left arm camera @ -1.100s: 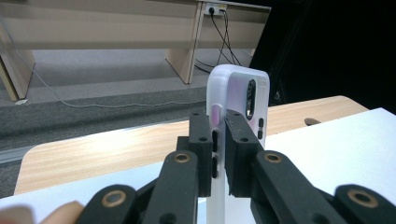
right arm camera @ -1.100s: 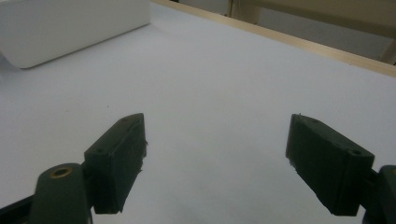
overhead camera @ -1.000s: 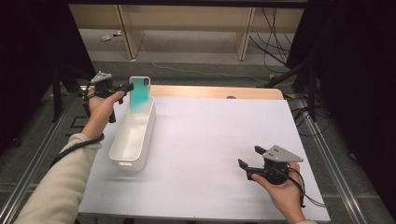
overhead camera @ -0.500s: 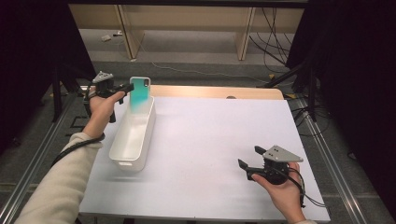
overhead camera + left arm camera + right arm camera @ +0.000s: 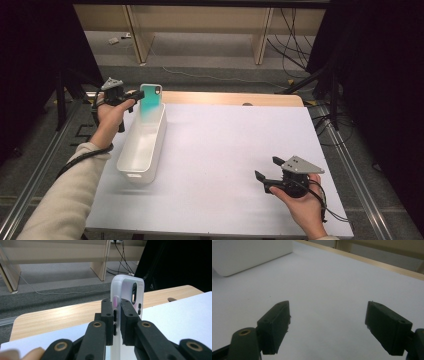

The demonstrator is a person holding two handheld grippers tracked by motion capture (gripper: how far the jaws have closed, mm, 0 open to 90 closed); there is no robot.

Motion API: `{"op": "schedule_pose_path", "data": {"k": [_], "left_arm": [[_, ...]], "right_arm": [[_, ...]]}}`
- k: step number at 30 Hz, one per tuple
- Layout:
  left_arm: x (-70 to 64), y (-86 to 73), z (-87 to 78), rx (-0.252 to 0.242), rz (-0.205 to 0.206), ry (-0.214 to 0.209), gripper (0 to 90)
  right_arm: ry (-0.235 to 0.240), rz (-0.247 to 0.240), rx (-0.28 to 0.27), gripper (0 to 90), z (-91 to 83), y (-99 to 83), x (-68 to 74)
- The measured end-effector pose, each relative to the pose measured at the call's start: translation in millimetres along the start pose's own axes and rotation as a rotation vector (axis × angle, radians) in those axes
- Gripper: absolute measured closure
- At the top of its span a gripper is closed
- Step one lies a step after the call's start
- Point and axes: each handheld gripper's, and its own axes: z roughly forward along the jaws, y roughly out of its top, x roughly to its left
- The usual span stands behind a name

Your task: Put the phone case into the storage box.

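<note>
White tabletop [image 5: 225,165], far-left corner: we keep the left gripper [image 5: 134,95] clamped on the phone case [image 5: 149,102] upright over the white bin [image 5: 141,145], lowering gently, while the right gripper [image 5: 266,174] idles wide open, empty.

The white tabletop [image 5: 225,150] lies bare from its middle out to 3 o'clock and along the near edge, so a hand could sweep across there unhindered. At 9 to 10 o'clock the long white bin [image 5: 142,145] blocks the left strip. Upright at its far end stands a phone case [image 5: 150,102], pinched by the left hand-held gripper [image 5: 134,95]. The right hand-held gripper [image 5: 266,171], jaws spread, sits at 4 o'clock over bare surface
</note>
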Motion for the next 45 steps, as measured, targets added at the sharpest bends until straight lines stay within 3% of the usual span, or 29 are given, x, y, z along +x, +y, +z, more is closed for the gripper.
{"op": "schedule_pose_path", "data": {"k": [45], "left_arm": [[4.0, -11.0, 7.8, 0.043, -0.013, 0.014, 80.8]], "right_arm": [[-0.008, -0.011, 0.016, 21.3, -0.8, 0.2, -0.8]]}}
